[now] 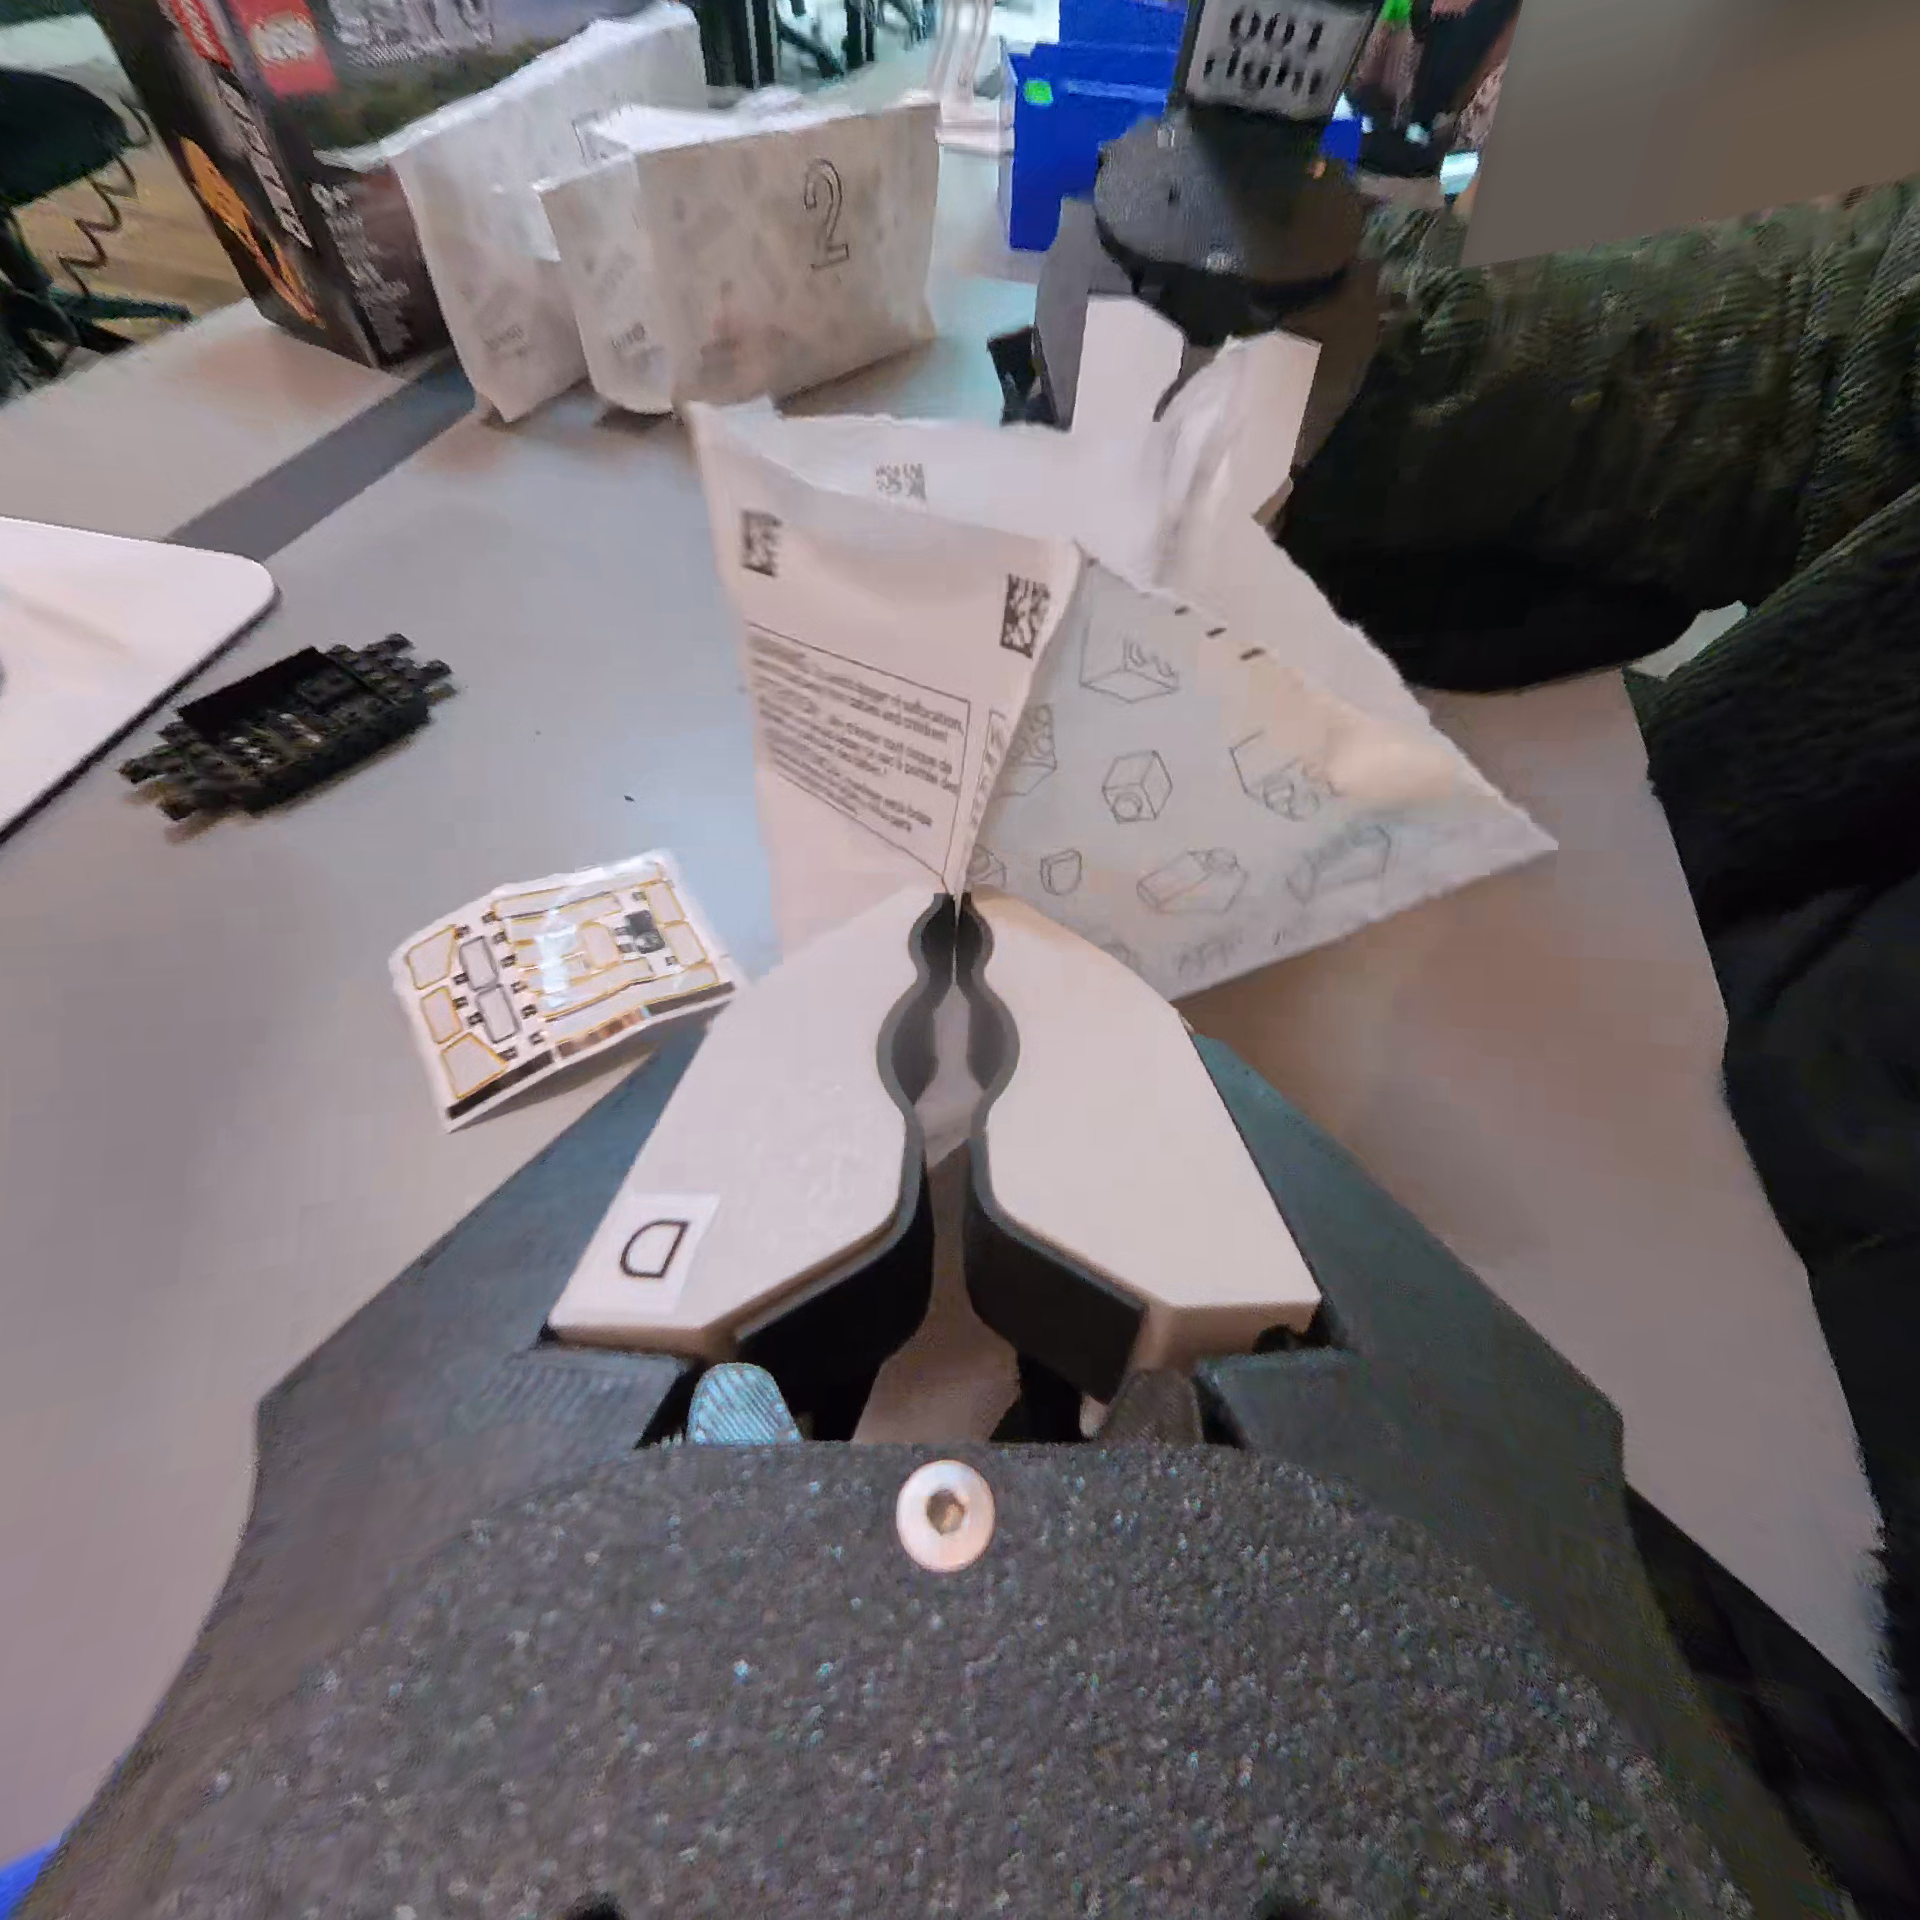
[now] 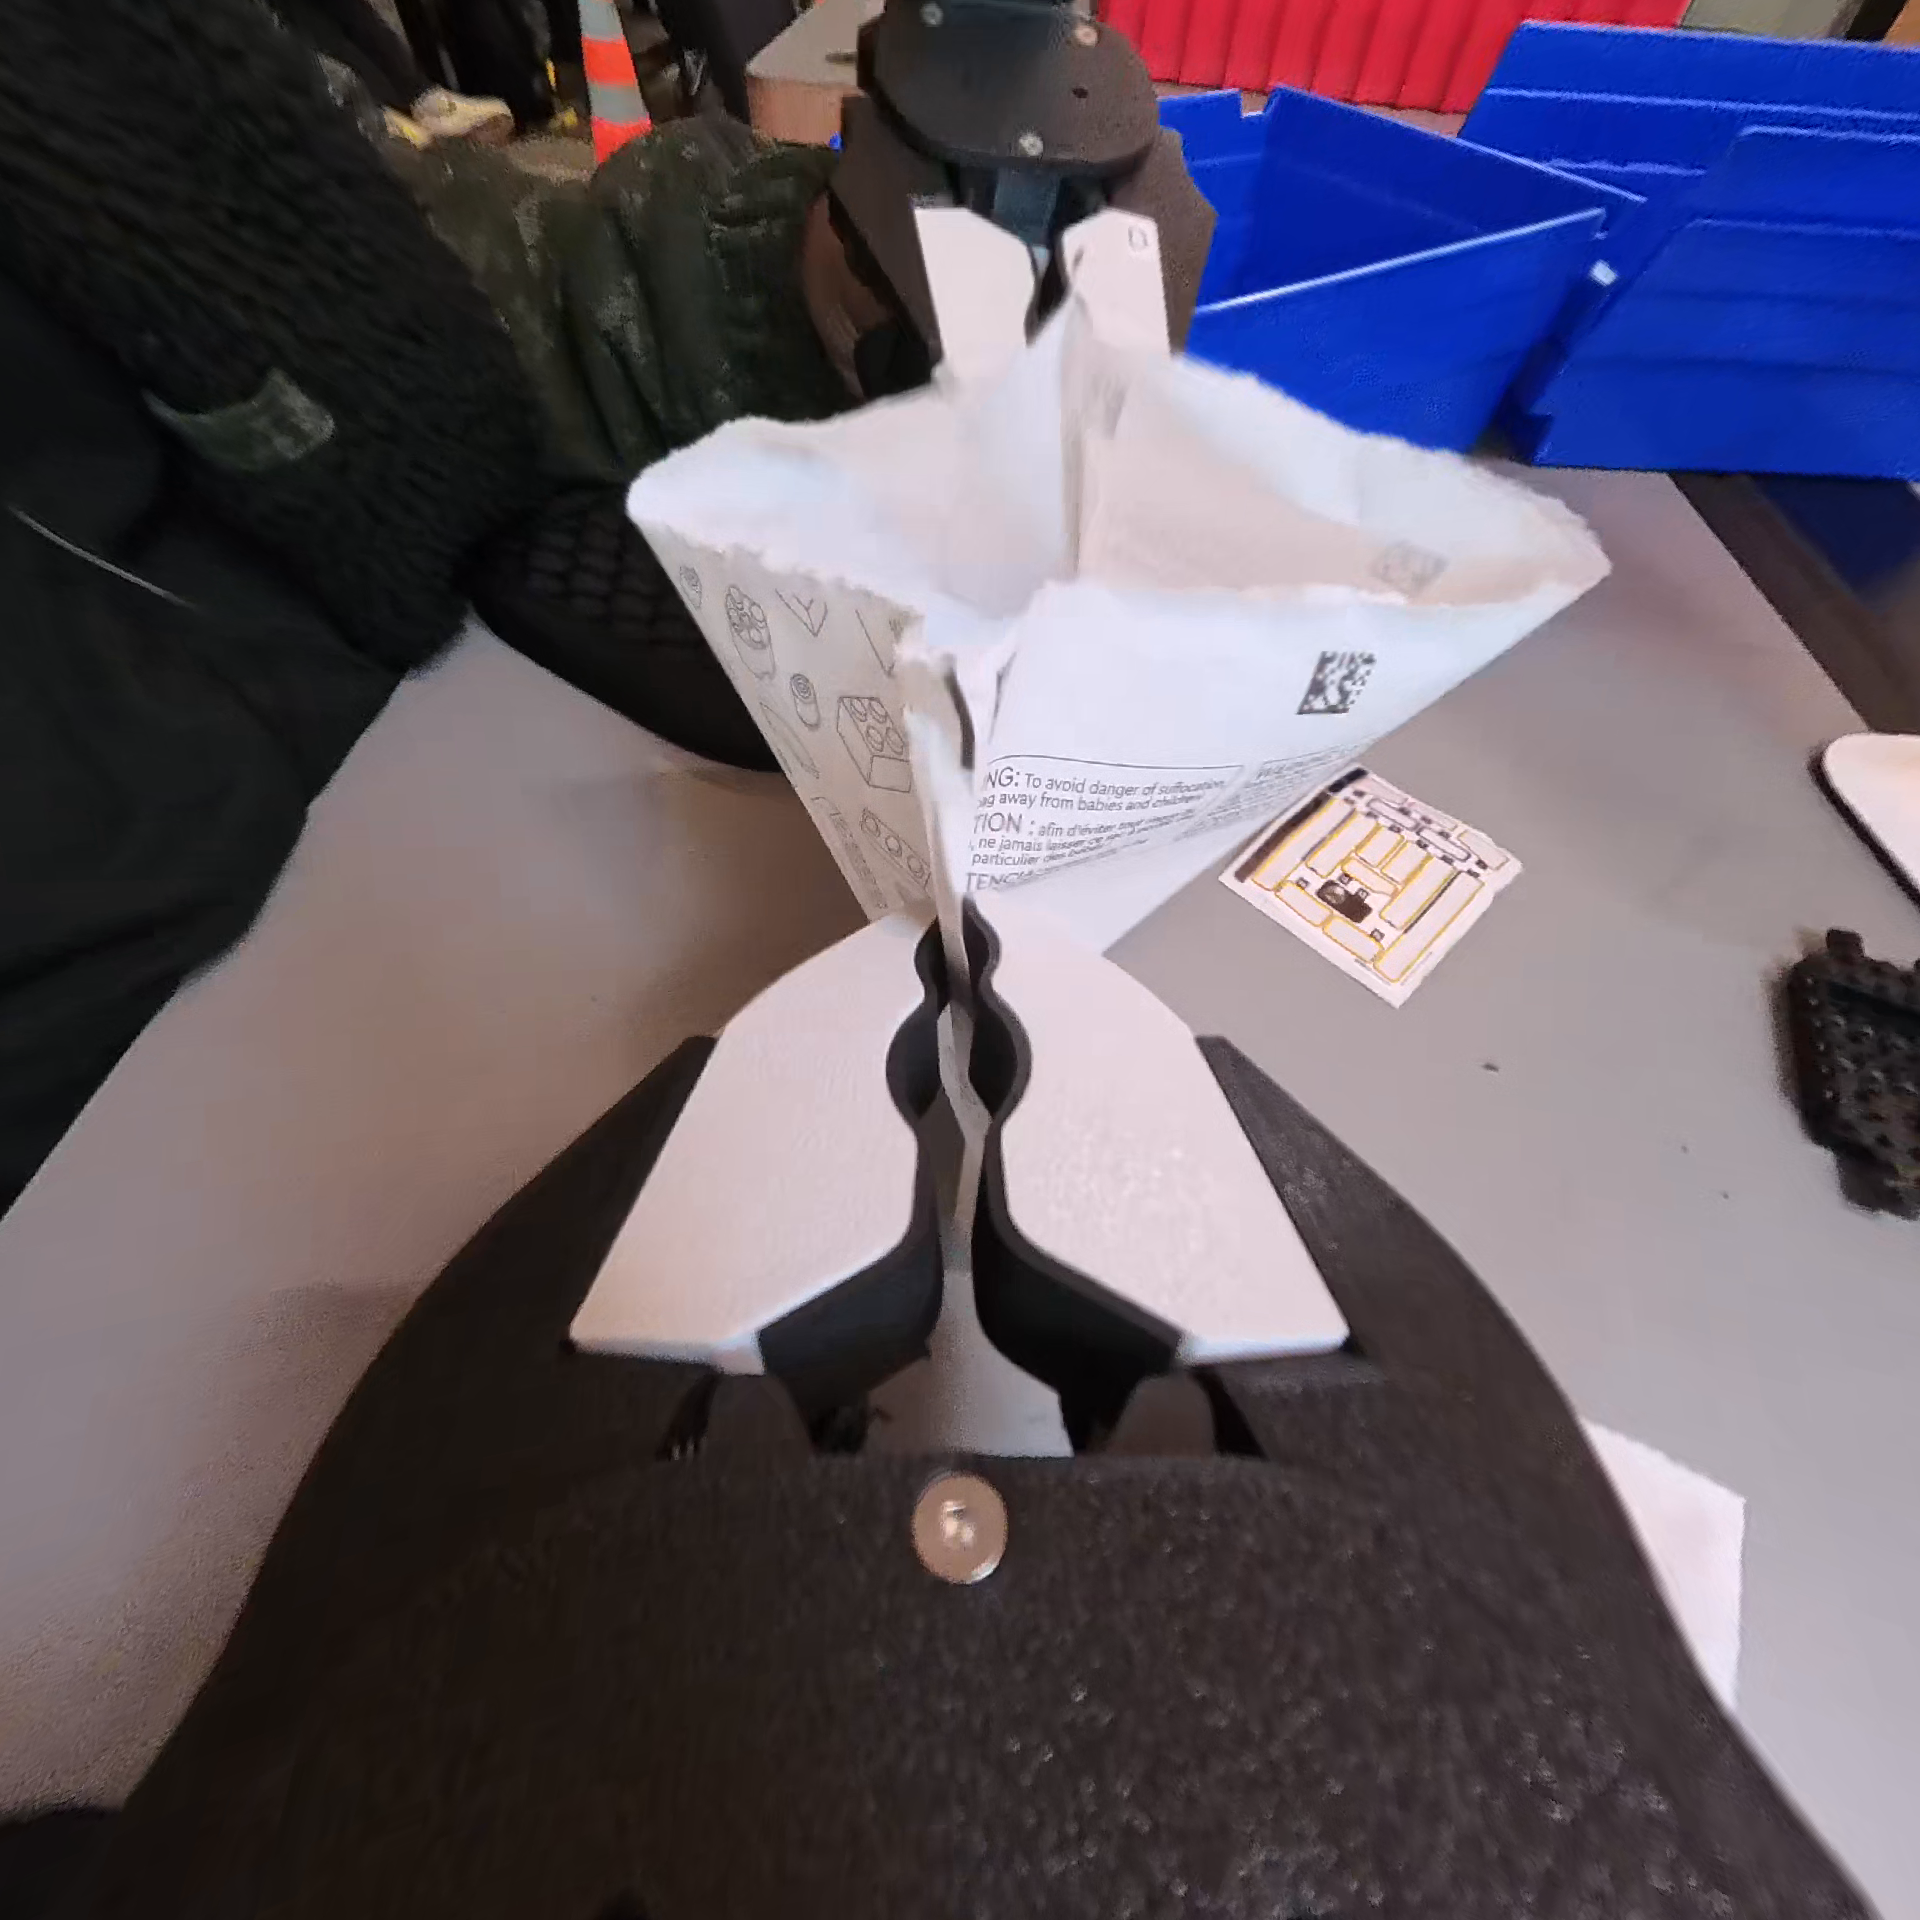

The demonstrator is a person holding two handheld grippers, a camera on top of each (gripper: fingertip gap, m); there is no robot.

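Pinching opposite edges of a white paper bag (image 1: 1049, 665), the two hand-held grippers face each other across a grey table (image 1: 343, 1039). The left gripper (image 1: 954, 914) has its white fingers closed tight on one torn edge of the bag, the paper rising straight from the fingertips. The right gripper (image 2: 964, 935) is likewise clamped on the bag (image 2: 1091, 644), a strip of paper running down between its black pads. Held between them above the tabletop, the bag is spread open at its torn top, its sides printed with outline drawings of toy bricks, small square codes and a block of text. Each gripper shows at the far side of the other's view, gripping the opposite edge.

A sticker sheet (image 1: 556, 982) with yellow-outlined shapes lies flat on the table just beside the bag (image 2: 1371, 883). A black brick assembly (image 1: 286, 722) sits farther off, near a white tray (image 1: 114, 634). Behind, more white paper bags (image 1: 727, 260) stand in a row beside a dark toy box (image 1: 270, 177). Blue bins (image 2: 1662, 291) line the table's edge. A person's dark green sleeve (image 1: 1621, 364) reaches in behind the right gripper.
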